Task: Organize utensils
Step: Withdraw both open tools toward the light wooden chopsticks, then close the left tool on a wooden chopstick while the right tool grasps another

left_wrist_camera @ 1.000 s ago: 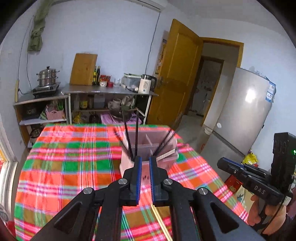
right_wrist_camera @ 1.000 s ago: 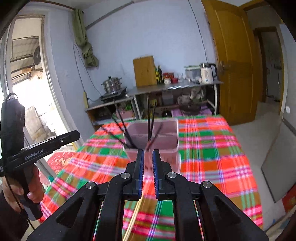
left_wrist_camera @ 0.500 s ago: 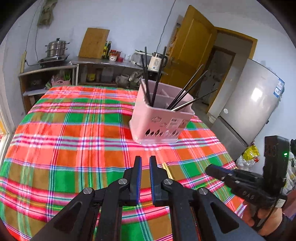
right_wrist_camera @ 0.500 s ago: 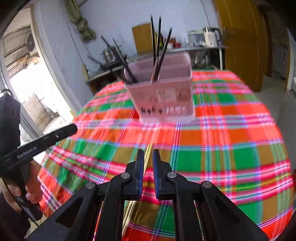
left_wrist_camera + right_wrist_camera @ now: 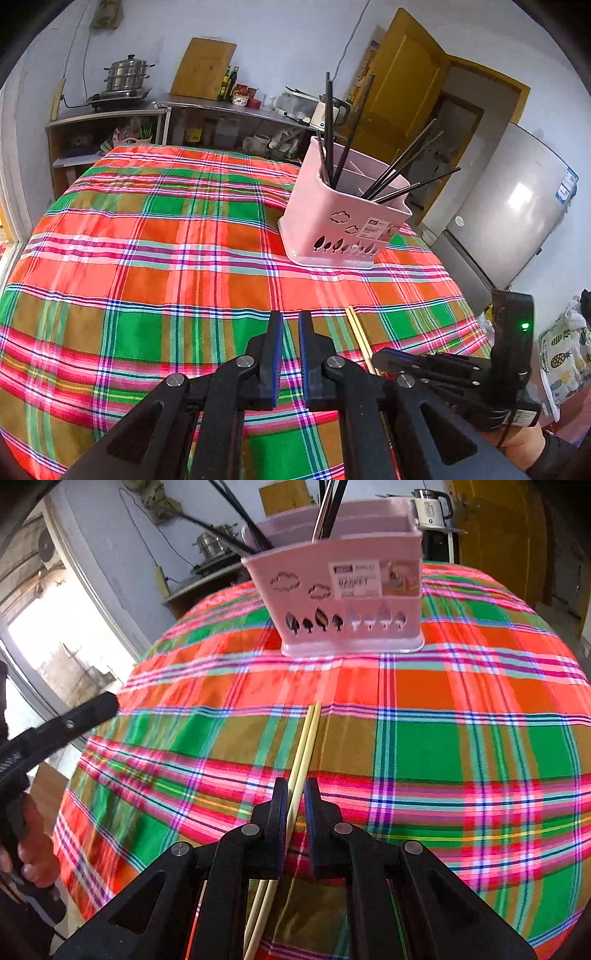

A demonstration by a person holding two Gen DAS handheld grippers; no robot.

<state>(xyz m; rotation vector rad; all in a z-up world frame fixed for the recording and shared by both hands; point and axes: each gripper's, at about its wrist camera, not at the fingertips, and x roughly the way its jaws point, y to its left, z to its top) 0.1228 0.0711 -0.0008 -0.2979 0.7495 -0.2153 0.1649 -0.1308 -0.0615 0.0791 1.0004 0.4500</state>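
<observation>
Pink utensil caddy (image 5: 343, 225) upright on the plaid tablecloth (image 5: 147, 258), black chopsticks (image 5: 402, 170) leaning out of its compartments. Pair of pale bamboo chopsticks (image 5: 304, 753) flat on the cloth, near the caddy but apart from it. Right-wrist view alone shows them running between the right gripper (image 5: 295, 801) fingers, jaws narrowly parted, contact unclear. Left-wrist view alone shows the left gripper (image 5: 290, 325) nearly closed, empty, above cloth beside the pair; also refrigerator (image 5: 509, 214) and door (image 5: 399, 88).

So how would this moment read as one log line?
pink holder: upright, black chopsticks inside | bamboo chopsticks: flat on cloth | right gripper: above them | left gripper: shut, empty
</observation>
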